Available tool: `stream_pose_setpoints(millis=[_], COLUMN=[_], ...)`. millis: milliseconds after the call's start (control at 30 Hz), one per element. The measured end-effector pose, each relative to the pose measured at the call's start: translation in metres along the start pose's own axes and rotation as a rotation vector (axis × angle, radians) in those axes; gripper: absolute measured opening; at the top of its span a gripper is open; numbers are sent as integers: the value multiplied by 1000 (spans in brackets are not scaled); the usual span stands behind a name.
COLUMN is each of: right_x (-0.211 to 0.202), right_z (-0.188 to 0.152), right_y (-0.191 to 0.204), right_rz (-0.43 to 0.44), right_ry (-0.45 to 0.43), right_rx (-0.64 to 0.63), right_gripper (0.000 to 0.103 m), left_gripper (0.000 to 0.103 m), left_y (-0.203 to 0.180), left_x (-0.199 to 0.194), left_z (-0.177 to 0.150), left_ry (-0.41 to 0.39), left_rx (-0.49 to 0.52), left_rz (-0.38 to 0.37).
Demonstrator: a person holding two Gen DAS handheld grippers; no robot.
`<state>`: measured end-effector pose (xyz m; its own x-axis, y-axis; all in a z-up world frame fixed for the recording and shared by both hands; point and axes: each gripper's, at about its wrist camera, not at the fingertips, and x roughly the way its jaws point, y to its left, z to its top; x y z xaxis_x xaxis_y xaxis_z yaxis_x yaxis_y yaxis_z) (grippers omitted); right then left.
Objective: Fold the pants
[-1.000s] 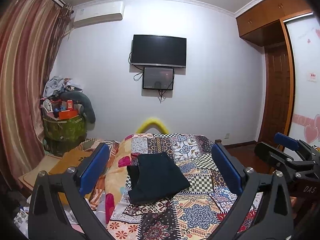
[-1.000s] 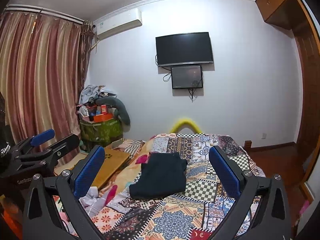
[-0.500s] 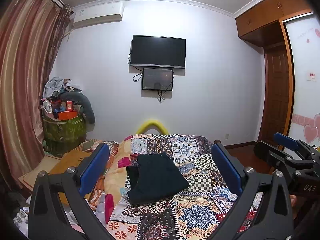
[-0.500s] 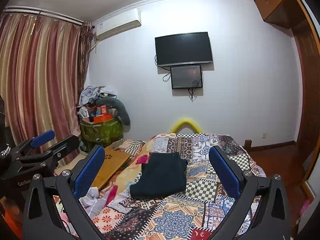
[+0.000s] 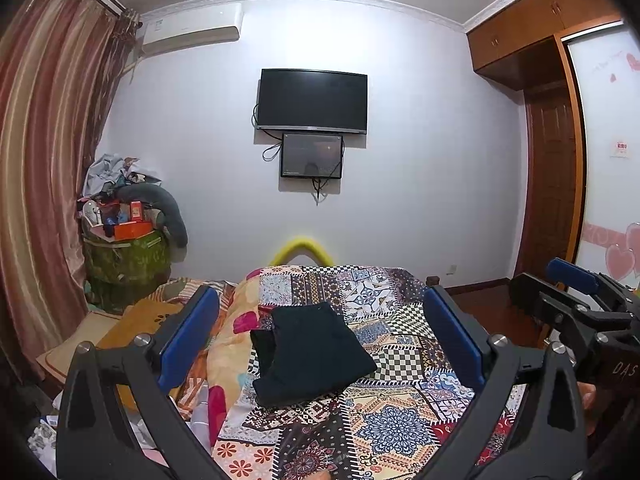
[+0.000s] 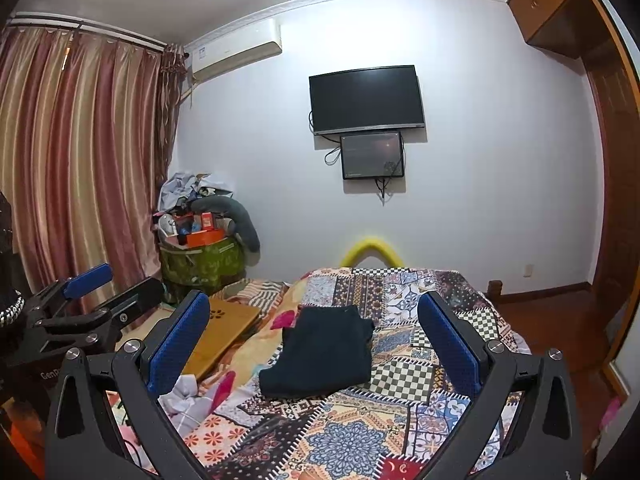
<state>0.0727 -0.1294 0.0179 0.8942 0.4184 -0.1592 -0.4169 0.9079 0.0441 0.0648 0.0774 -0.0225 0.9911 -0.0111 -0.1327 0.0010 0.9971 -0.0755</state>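
Note:
Dark folded pants [image 5: 310, 350] lie in a compact stack on the patchwork bedspread [image 5: 384, 412], near the middle of the bed; they also show in the right wrist view [image 6: 324, 352]. My left gripper [image 5: 320, 340] is open and empty, held above and short of the pants. My right gripper [image 6: 316, 344] is open and empty too, likewise back from the pants. The right gripper shows at the right edge of the left wrist view [image 5: 576, 304]. The left gripper shows at the left edge of the right wrist view [image 6: 84, 304].
A green bin [image 6: 200, 264] piled with clutter stands in the far left corner by the curtain [image 6: 76, 168]. A wooden board [image 6: 224, 328] lies left of the bed. A TV [image 6: 366, 98] hangs on the far wall. A wooden wardrobe [image 5: 548, 160] is at the right.
Almost nothing: both views drift very slightly. The pants lie still and both grippers stay open.

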Motion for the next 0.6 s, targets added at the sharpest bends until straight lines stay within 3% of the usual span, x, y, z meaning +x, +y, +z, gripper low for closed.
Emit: stream_pose_setpoints(millis=[600], right_x=[-3], right_z=[0], right_y=[-4], right_rz=[-10], right_ry=[-2], right_rx=[10], right_gripper=[103], left_gripper=[103], left_y=[-2], left_x=[-2], left_z=[-4], left_ry=[11], left_rx=[21], left_rz=[-31])
